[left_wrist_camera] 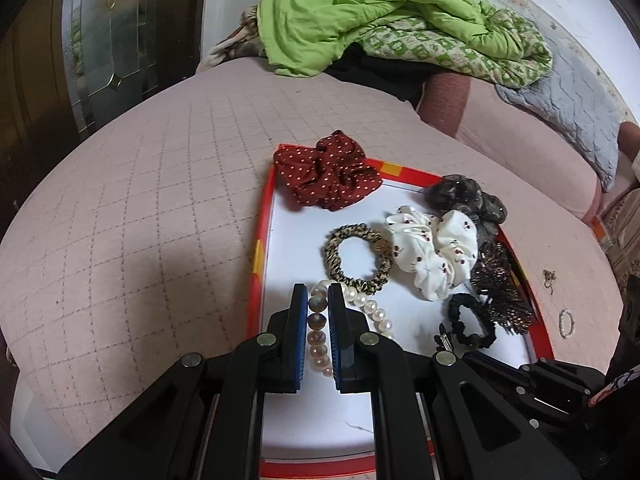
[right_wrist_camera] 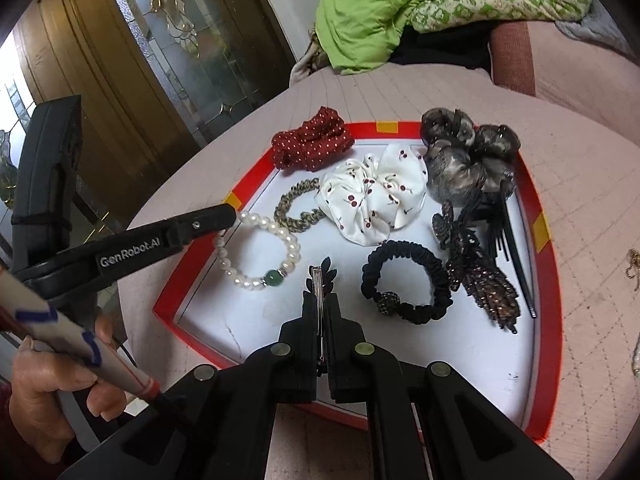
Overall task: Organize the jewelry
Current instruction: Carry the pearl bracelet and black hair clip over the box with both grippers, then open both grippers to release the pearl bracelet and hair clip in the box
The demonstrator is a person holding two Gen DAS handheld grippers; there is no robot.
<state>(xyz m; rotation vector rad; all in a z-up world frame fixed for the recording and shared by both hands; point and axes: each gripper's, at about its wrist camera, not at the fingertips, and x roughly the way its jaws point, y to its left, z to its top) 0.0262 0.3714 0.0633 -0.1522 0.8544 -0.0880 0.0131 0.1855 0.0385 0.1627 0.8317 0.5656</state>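
Observation:
A red-rimmed white tray (left_wrist_camera: 262, 216) (right_wrist_camera: 256, 184) lies on a pink quilted bed. My left gripper (left_wrist_camera: 319, 294) is shut on a pearl bracelet (left_wrist_camera: 318, 320), which rests on the tray in the right wrist view (right_wrist_camera: 280, 236). My right gripper (right_wrist_camera: 320, 300) is shut on a black leaf hair clip (right_wrist_camera: 319, 280), just above the tray; the clip also shows in the left wrist view (left_wrist_camera: 446, 338). The tray also holds a red dotted scrunchie (left_wrist_camera: 328, 176) (right_wrist_camera: 312, 142), a white cherry scrunchie (left_wrist_camera: 432, 248) (right_wrist_camera: 372, 200), a leopard hair tie (left_wrist_camera: 358, 252) (right_wrist_camera: 296, 208) and a black hair tie (left_wrist_camera: 472, 320) (right_wrist_camera: 406, 280).
A dark sheer scrunchie (right_wrist_camera: 464, 156) and a beaded brown clip (right_wrist_camera: 476, 276) lie at the tray's right side. Small jewelry pieces (left_wrist_camera: 566, 322) lie on the bed right of the tray. A green quilt (left_wrist_camera: 380, 12) is piled behind. A glass-panelled door (right_wrist_camera: 176, 40) stands left.

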